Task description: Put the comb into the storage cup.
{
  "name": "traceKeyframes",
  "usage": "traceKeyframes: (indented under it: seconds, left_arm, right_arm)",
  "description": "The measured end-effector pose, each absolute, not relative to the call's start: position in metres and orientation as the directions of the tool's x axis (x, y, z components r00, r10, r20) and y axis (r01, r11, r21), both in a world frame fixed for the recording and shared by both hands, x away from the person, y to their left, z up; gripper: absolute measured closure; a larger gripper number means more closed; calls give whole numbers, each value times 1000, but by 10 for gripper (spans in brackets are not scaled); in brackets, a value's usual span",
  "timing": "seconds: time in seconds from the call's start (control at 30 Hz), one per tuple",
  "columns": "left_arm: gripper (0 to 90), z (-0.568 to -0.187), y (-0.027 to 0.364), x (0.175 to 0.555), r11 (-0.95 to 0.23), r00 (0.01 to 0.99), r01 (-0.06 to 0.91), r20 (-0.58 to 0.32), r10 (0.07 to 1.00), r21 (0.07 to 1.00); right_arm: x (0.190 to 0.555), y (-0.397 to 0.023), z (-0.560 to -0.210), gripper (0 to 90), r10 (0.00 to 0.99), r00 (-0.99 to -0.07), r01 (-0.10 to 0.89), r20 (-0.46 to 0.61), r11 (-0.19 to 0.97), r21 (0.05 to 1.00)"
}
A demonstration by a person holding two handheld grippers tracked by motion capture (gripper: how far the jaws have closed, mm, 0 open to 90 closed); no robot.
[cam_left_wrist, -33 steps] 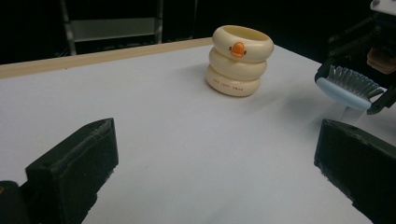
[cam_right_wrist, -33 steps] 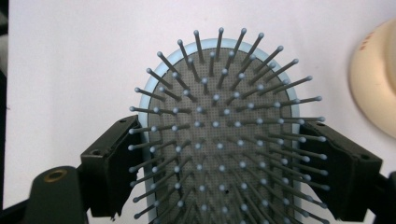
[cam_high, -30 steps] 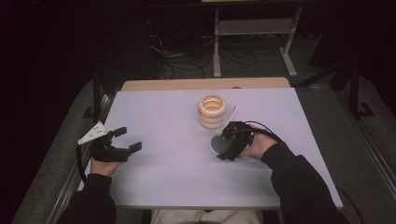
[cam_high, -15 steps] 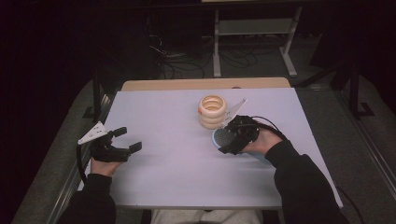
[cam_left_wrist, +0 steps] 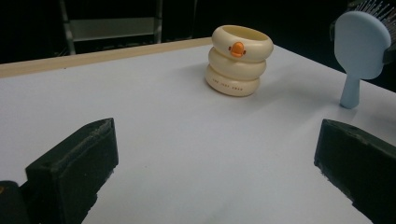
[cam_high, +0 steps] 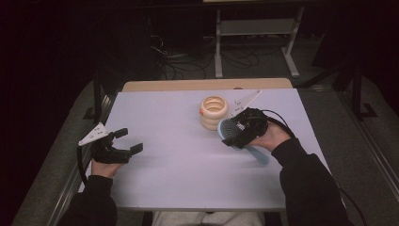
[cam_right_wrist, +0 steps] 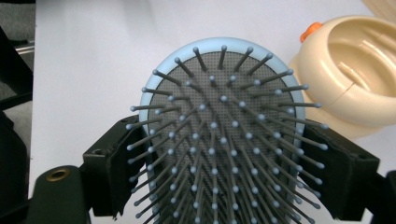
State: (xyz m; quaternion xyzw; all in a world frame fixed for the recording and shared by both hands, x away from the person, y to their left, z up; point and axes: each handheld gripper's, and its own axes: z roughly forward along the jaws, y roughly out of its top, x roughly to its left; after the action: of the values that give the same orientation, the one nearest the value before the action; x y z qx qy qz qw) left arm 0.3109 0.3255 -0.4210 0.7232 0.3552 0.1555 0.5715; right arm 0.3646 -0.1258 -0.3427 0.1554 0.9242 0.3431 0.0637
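Spreading wide and bare across the middle of the table [cam_high: 188,174]. Sitting toward the far edge, cream holder [cam_high: 213,112]. Gaping unladen near the left edge, left gripper [cam_high: 126,142]. Clamping the hairbrush [cam_high: 231,130] head, just narrowed jaws, right gripper [cam_high: 234,134]; now lifting it higher beside the holder than before.

Bright tabletop; dark, dim surroundings

The high view looks forward and down over the whole table [cam_high: 179,183] from the person's side. Each gripper view sits low and close, looking along its own jaws — both share the cream holder [cam_left_wrist: 238,59] and the hairbrush [cam_right_wrist: 224,135].
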Motion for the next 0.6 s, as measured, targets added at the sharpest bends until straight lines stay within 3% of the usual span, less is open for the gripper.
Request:
traceKeyframes:
  seconds: [0.6]
  left_arm:
    - [0, -421, 326, 311, -96, 701, 336, -180, 690, 937]
  right_arm:
    - [366, -133, -320, 184, 354, -934, 226, -36, 668, 709]
